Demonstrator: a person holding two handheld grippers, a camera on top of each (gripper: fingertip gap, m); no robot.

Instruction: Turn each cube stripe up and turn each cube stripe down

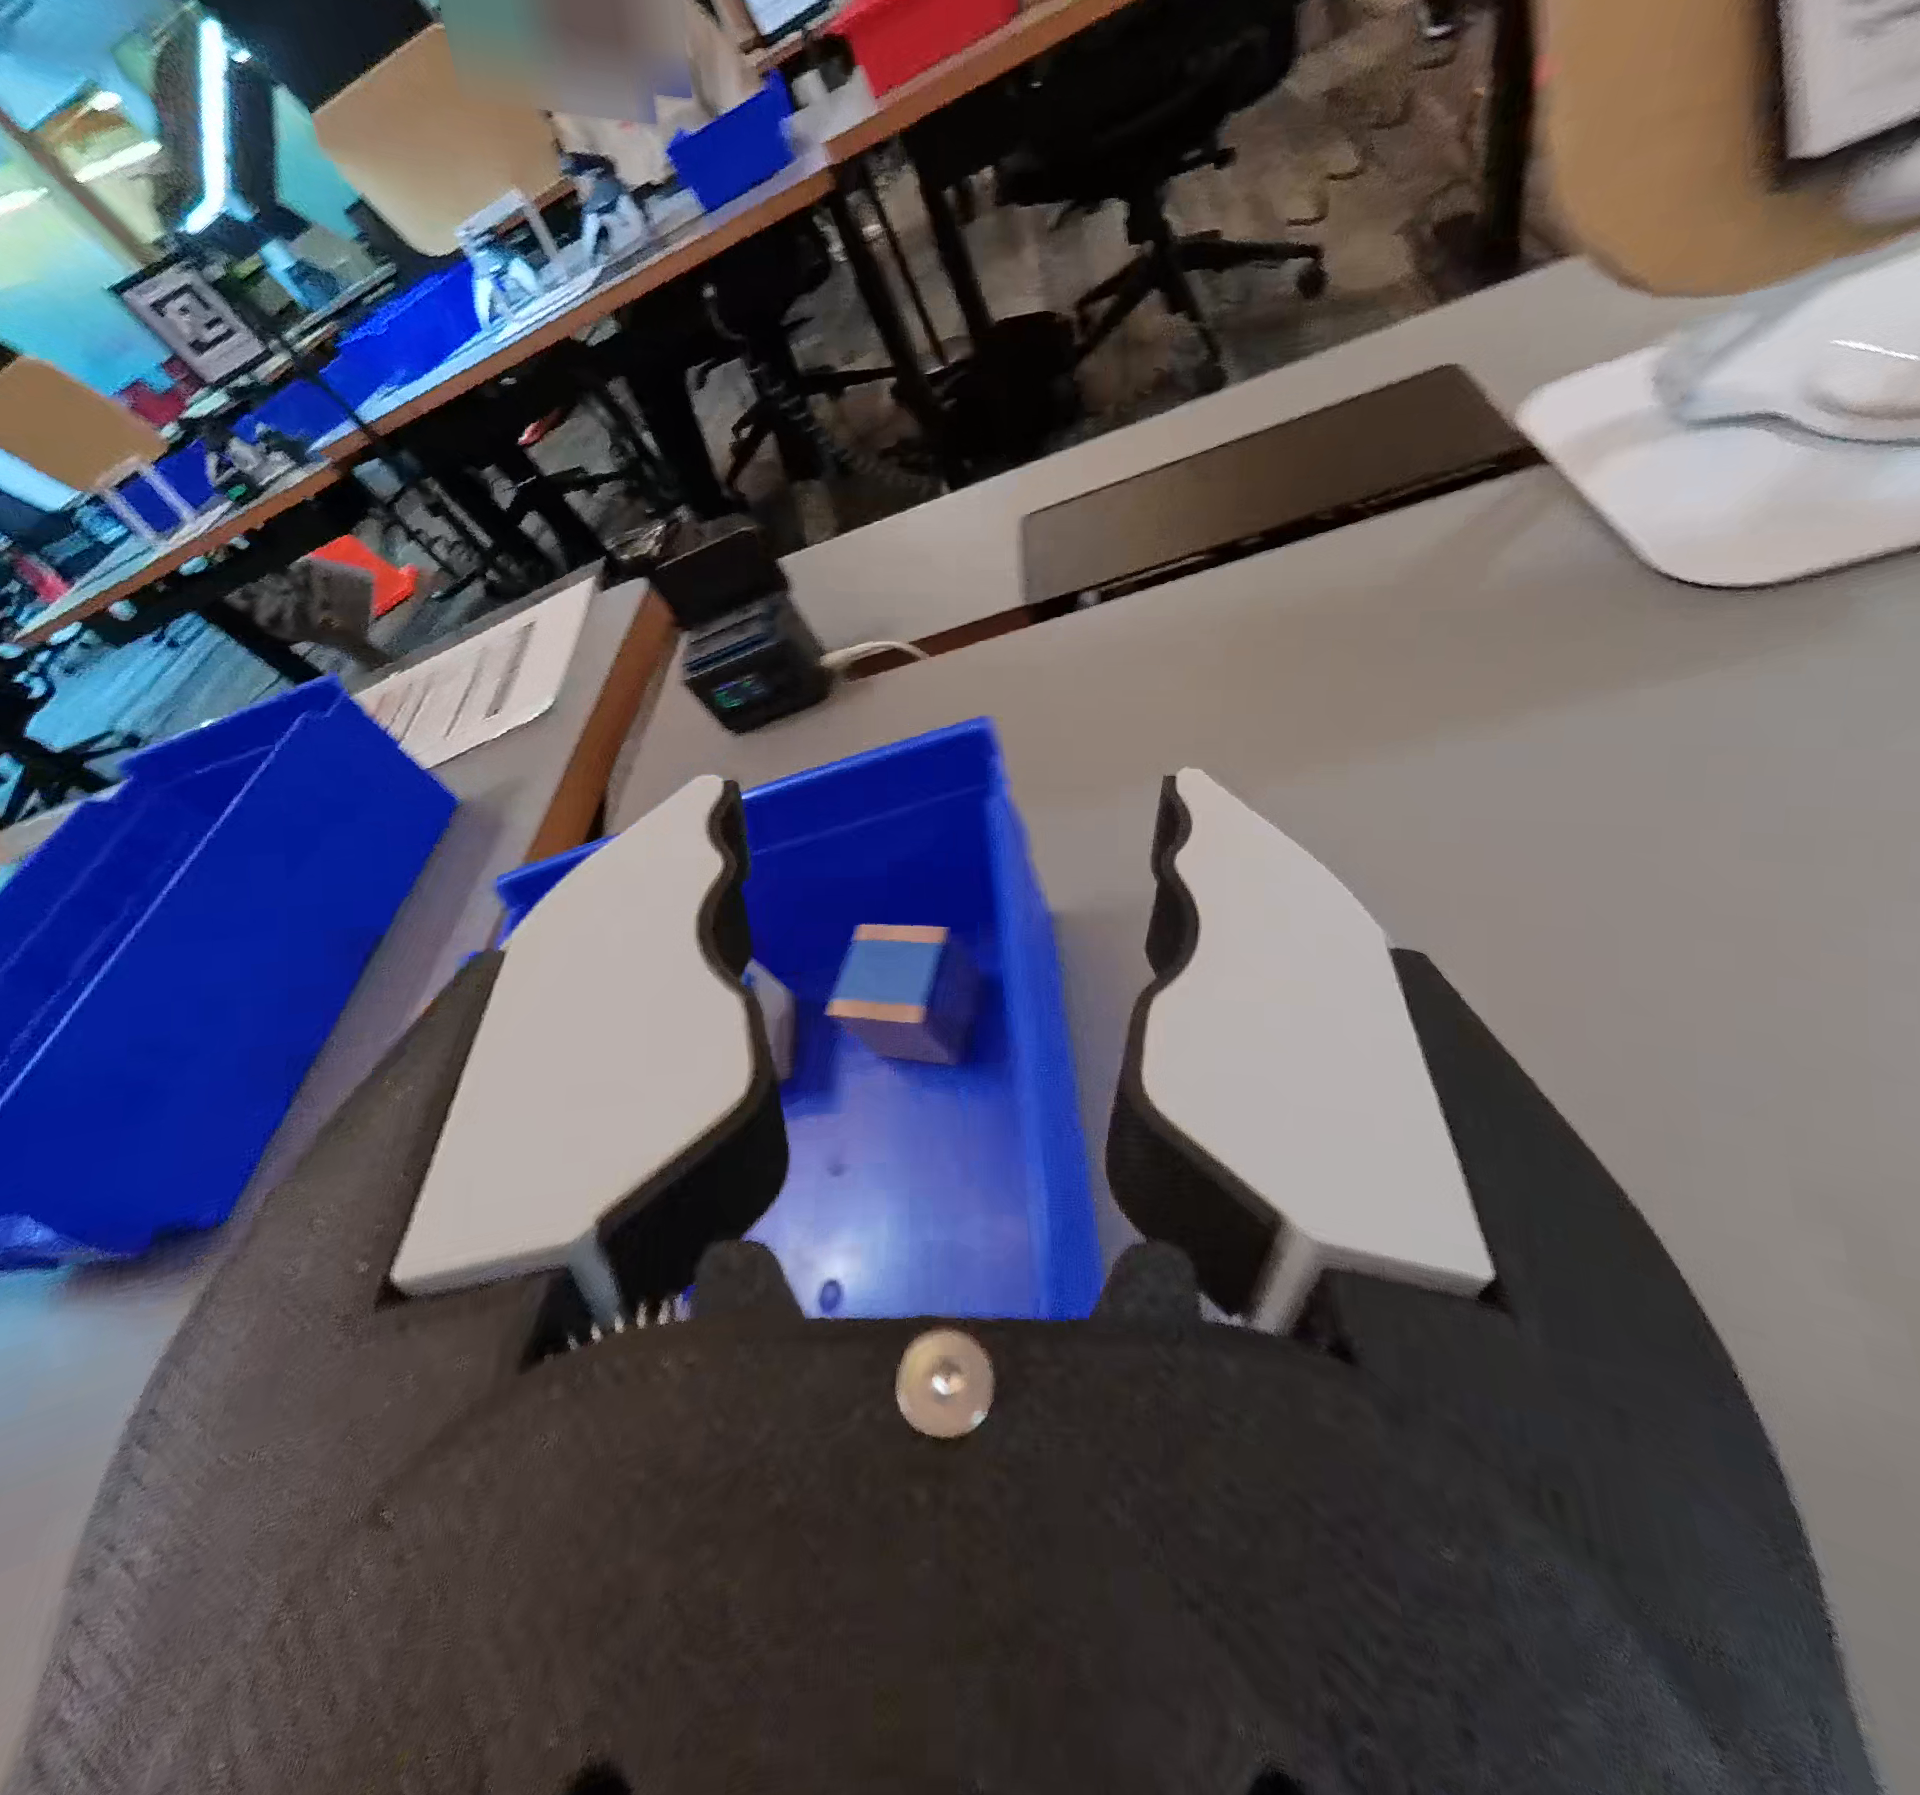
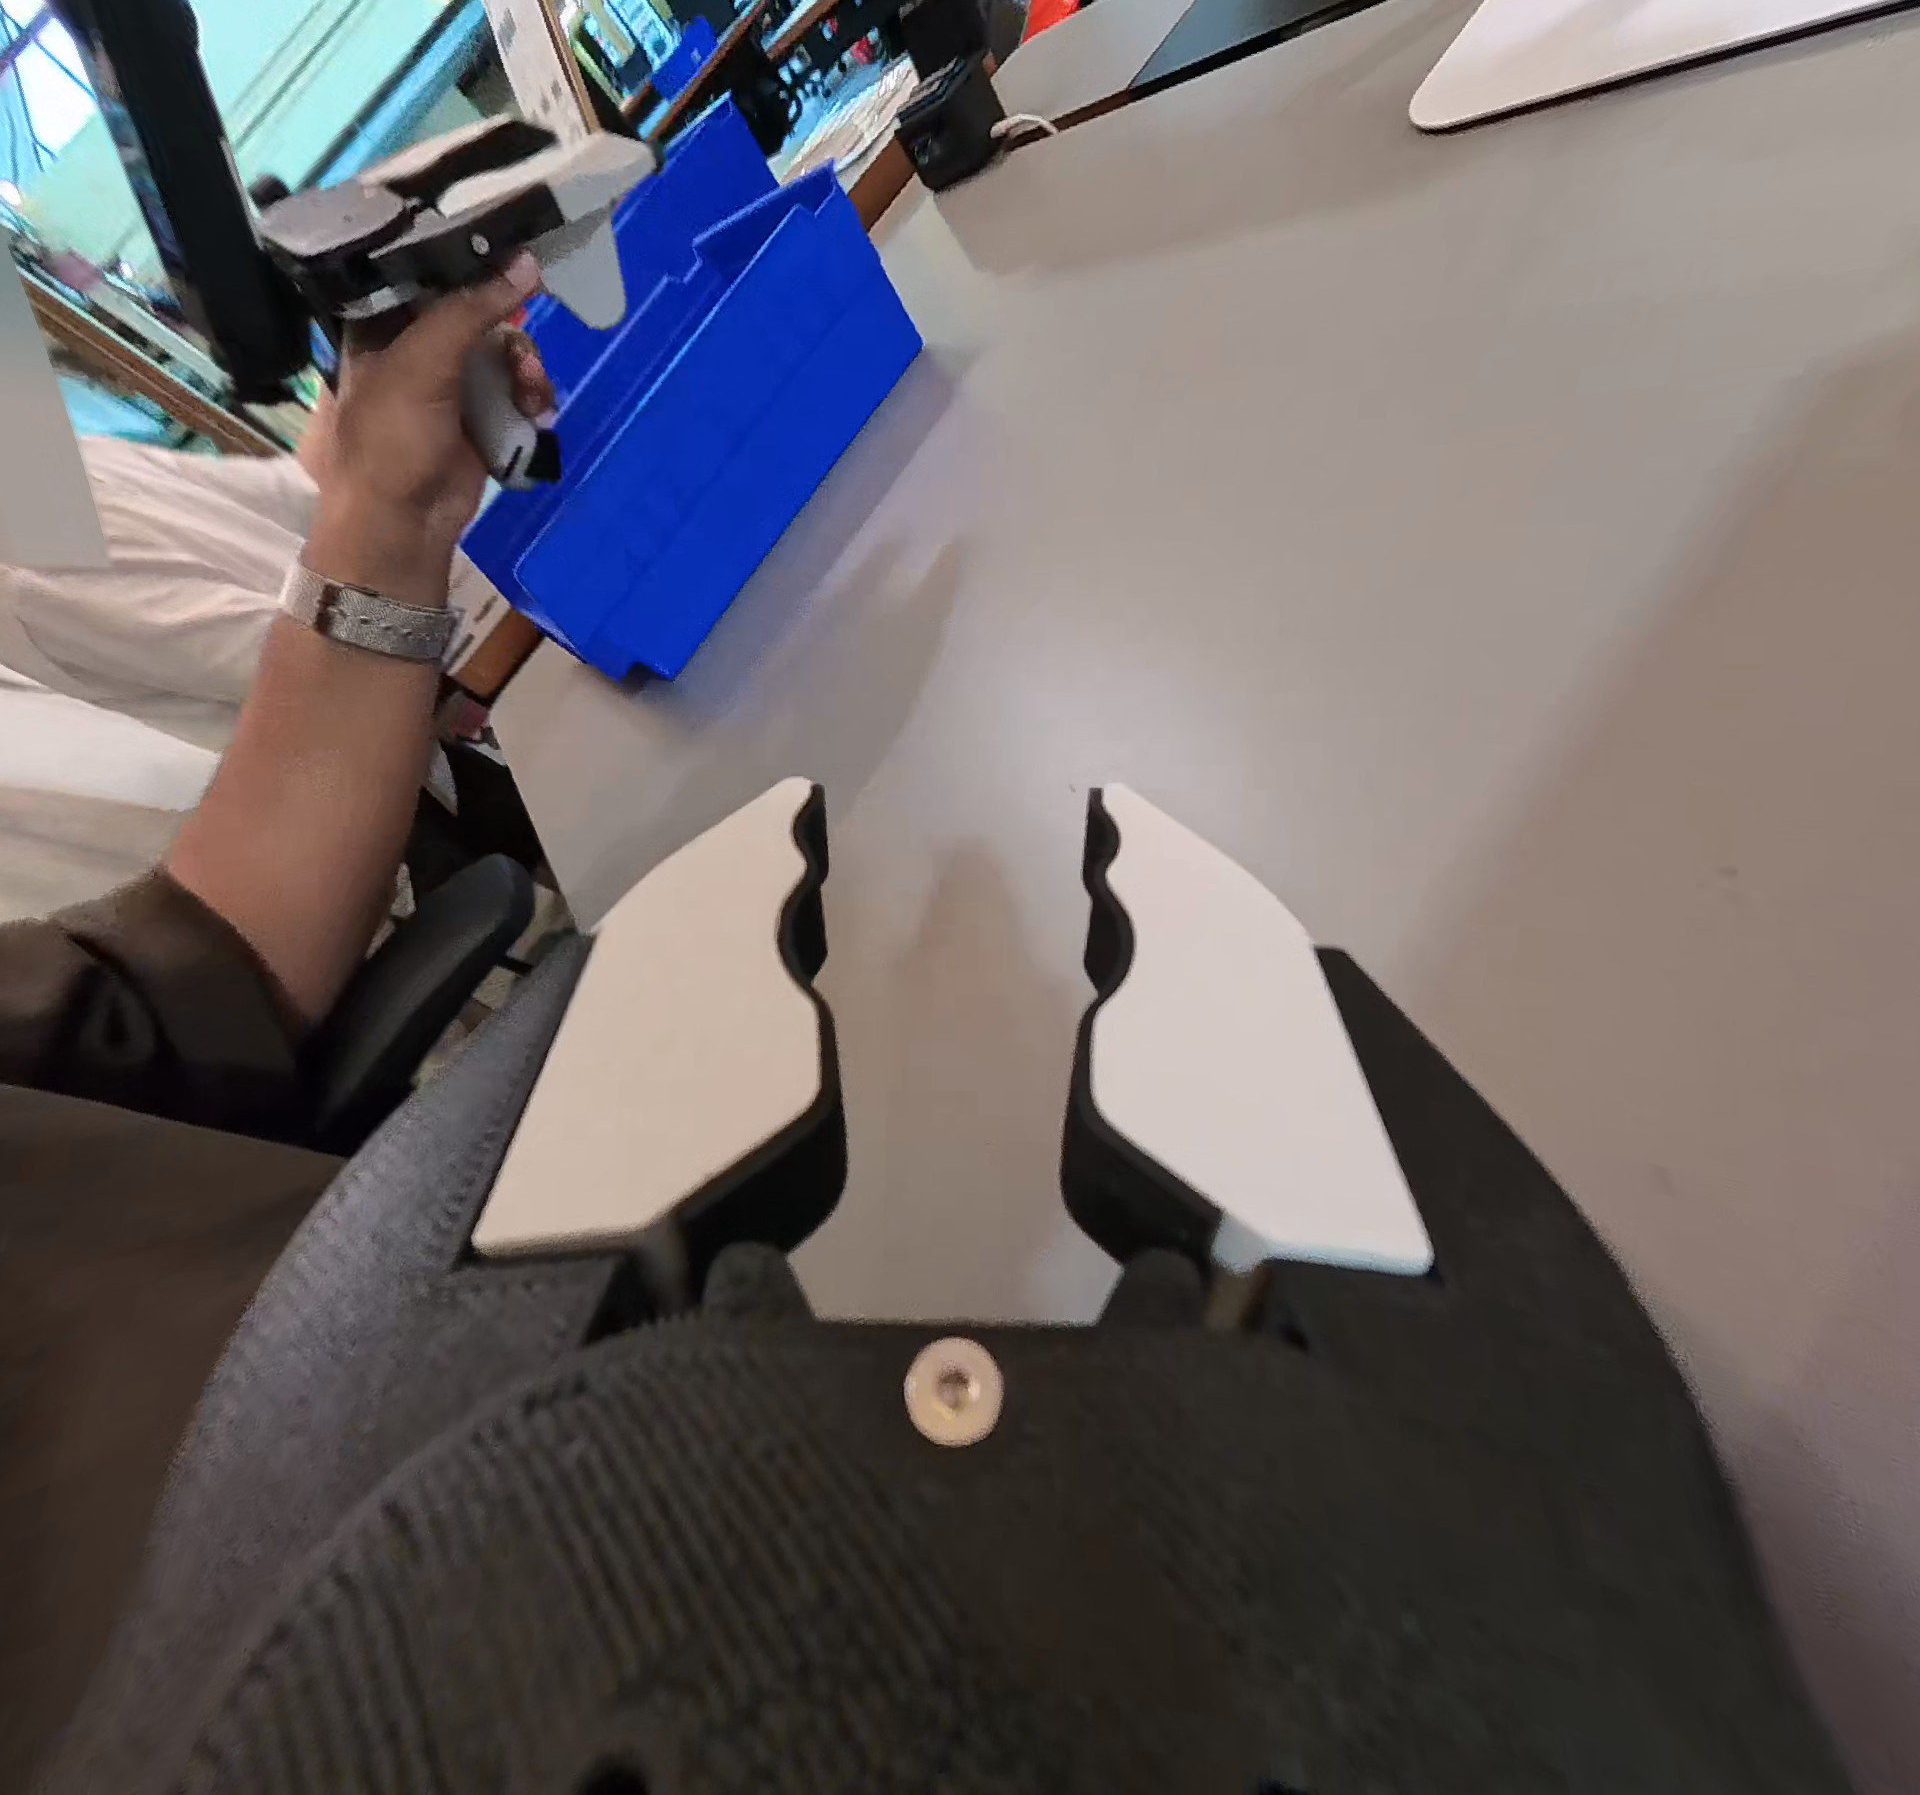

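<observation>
Nearest the lens, your left gripper (image 1: 951, 789) has its jaws spread wide and nothing between them. You hold it above the near end of a blue bin (image 1: 1023, 1018), tilted down into it, which looks like a lining-up for a reach. One cube (image 1: 904, 992) lies on the bin floor, ahead of and below the fingertips, in line with the gap and clear of both fingers. It sits tilted, a blue face with pale bands along two edges turned up towards the camera. Part of a second block (image 1: 777, 1023) shows just behind the left finger; its markings cannot be read.

Your right gripper (image 2: 954, 795) is also open and empty, held over bare grey table (image 2: 1351, 602), well apart from the bin, apparently waiting. A second blue bin (image 1: 197, 935) stands to the left; its contents are hidden.
</observation>
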